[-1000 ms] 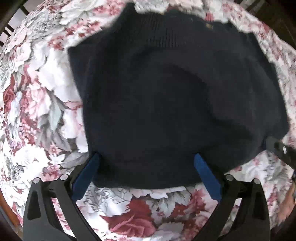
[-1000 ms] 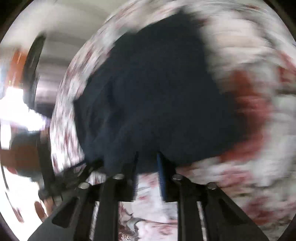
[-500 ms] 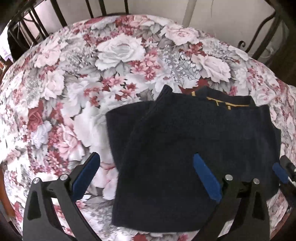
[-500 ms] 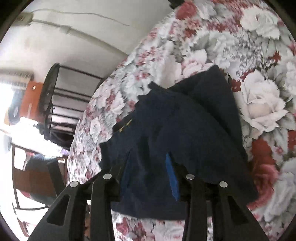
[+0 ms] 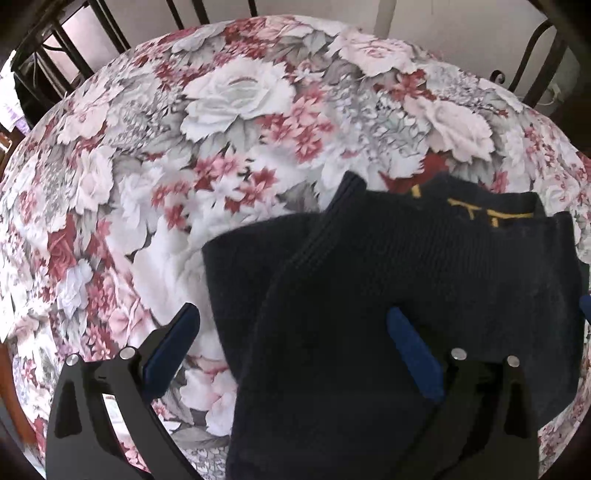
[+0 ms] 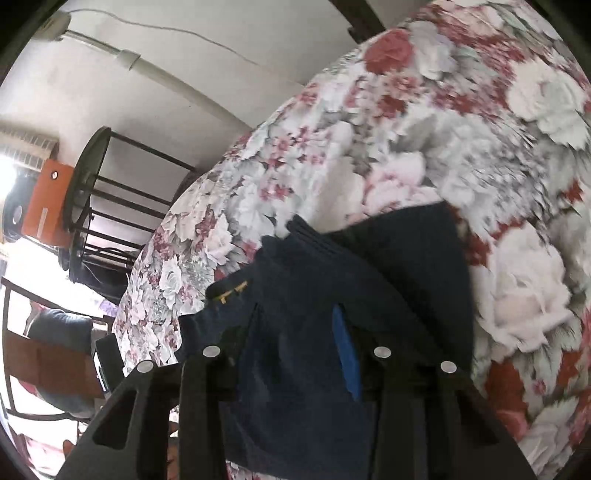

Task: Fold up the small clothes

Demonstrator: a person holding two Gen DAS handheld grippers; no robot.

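Nearest, the left gripper (image 5: 291, 343) stands wide apart and empty above the near edge of the dark sweater (image 5: 388, 295), which lies folded on the flowered cloth (image 5: 229, 122). The right gripper (image 6: 299, 343), partly apart, grips nothing over the same sweater (neither is clearly closer). Farther off, no containers show.

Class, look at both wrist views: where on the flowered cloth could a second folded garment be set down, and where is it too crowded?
Free: the floral cloth left of and beyond the dark sweater, up to the metal rails. In the right wrist view, the cloth past the sweater's far edge is bare too. Crowded: the near right, where the sweater lies under the open left tongs and right tongs.
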